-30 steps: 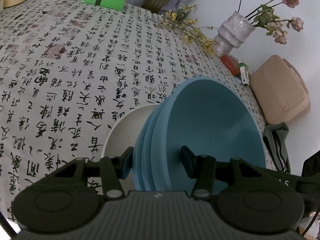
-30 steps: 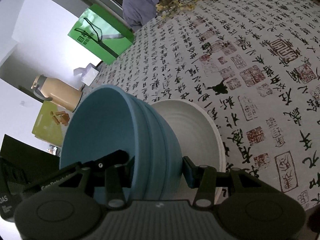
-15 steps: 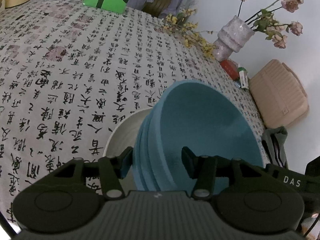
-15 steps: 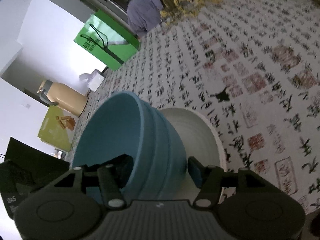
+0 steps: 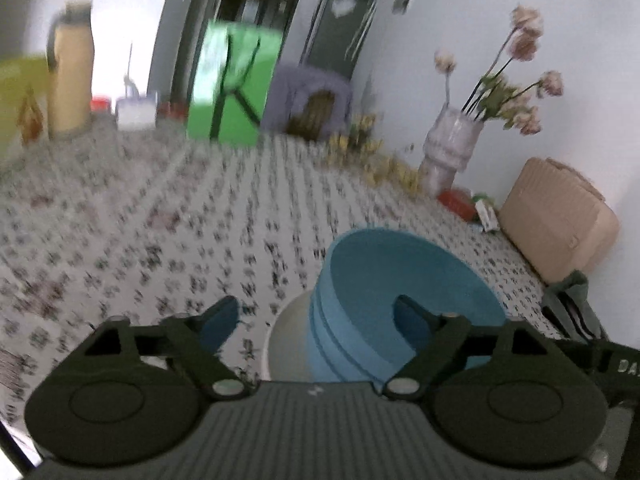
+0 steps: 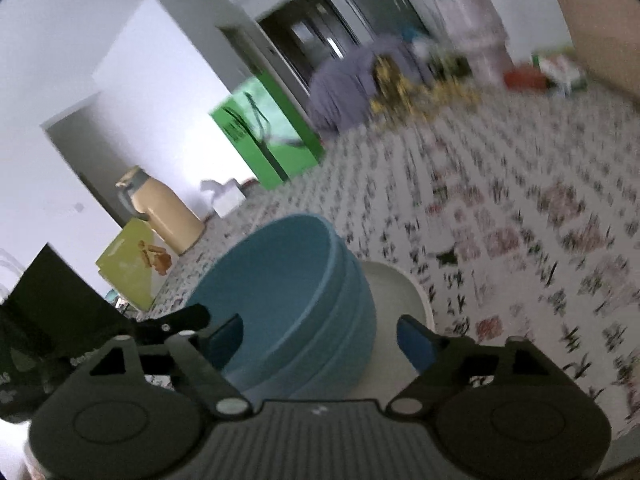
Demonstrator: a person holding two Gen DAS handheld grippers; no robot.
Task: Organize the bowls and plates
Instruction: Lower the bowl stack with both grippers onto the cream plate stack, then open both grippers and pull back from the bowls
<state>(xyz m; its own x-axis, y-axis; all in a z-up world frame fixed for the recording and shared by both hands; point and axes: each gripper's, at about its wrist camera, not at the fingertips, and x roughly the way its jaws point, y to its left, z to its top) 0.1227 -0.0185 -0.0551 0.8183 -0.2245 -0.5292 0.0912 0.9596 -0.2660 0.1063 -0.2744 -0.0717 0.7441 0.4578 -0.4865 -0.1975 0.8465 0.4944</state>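
- Cotton-looking tablecloth (image 5: pixel 168 216), printed all over with black calligraphy and red seal stamps, covers the whole table; the print is blurred, so you cannot read its texture closely.
- Your white plate (image 5: pixel 282 340) lies flat on that cloth as the base of the pile: smooth, round, shallow, with its rim showing beside the bowls (image 6: pixel 404 292).
- Your stack of blue bowls (image 5: pixel 392 292) sits nested on the plate, matte and deep, with stepped rims banding the outer wall (image 6: pixel 320 308). Nesting them on the plate looks like the tidy end state the task asks for, so this step seems done.
- Your left gripper (image 5: pixel 316 318) has just been opening its jaws. One finger stands over the bowl's hollow, the other outside the wall, and neither pad presses the rim, so the bowls are released.
- Your right gripper (image 6: pixel 320 334) has likewise just been opening. Its jaws straddle the near wall, spread wide and clear of it, gripping nothing.
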